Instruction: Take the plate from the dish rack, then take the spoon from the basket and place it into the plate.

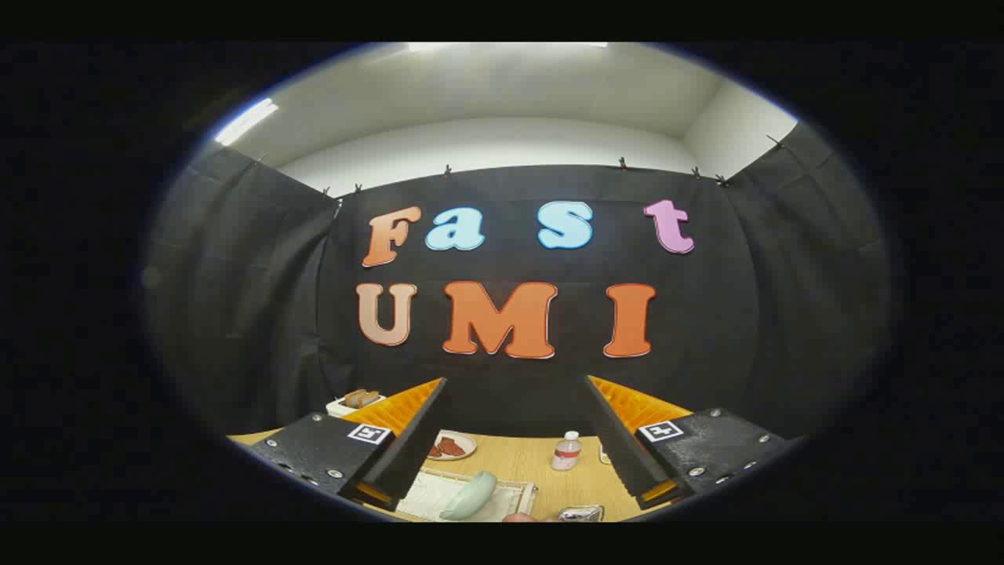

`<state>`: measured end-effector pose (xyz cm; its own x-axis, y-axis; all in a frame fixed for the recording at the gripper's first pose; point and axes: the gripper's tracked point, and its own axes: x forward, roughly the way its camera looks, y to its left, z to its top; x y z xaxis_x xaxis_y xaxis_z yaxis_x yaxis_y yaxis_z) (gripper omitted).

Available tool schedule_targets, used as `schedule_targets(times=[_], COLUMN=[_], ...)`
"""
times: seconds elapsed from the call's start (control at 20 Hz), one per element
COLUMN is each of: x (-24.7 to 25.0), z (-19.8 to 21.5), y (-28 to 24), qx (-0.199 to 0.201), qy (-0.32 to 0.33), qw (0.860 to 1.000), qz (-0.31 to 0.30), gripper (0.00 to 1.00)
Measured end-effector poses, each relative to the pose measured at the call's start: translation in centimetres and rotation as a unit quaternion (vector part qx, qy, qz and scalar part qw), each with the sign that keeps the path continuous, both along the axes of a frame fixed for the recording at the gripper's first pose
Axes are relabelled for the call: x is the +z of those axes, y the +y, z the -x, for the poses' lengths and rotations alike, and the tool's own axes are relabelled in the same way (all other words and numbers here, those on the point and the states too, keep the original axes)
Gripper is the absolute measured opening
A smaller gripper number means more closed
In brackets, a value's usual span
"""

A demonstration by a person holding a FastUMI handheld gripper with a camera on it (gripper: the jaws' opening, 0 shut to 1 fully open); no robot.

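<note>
Pale-green plate (469, 496) lay low between gripper (514, 447) fingers, tilted in rack (439, 493) | we saw fingers wide apart, empty.

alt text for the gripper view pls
The gripper is open and holds nothing, raised above a wooden table. Between its fingers lie a pale green plate on a white rack, a small dish of reddish food and a little bottle.

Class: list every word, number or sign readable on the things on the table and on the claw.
Bottle: label too small to read.
Open claw, above the table: a square coded marker on each finger, no words.
No other text is readable.
</note>
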<state>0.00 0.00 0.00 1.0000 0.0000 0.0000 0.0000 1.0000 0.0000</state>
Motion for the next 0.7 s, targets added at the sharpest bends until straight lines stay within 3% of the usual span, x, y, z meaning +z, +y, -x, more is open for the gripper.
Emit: schedule_targets(times=[0.7], x=[0.33], z=[-1.05], y=[0.93], qx=[0.013], qy=[0.020], qw=[1.000], qz=[0.004], gripper=[0.99])
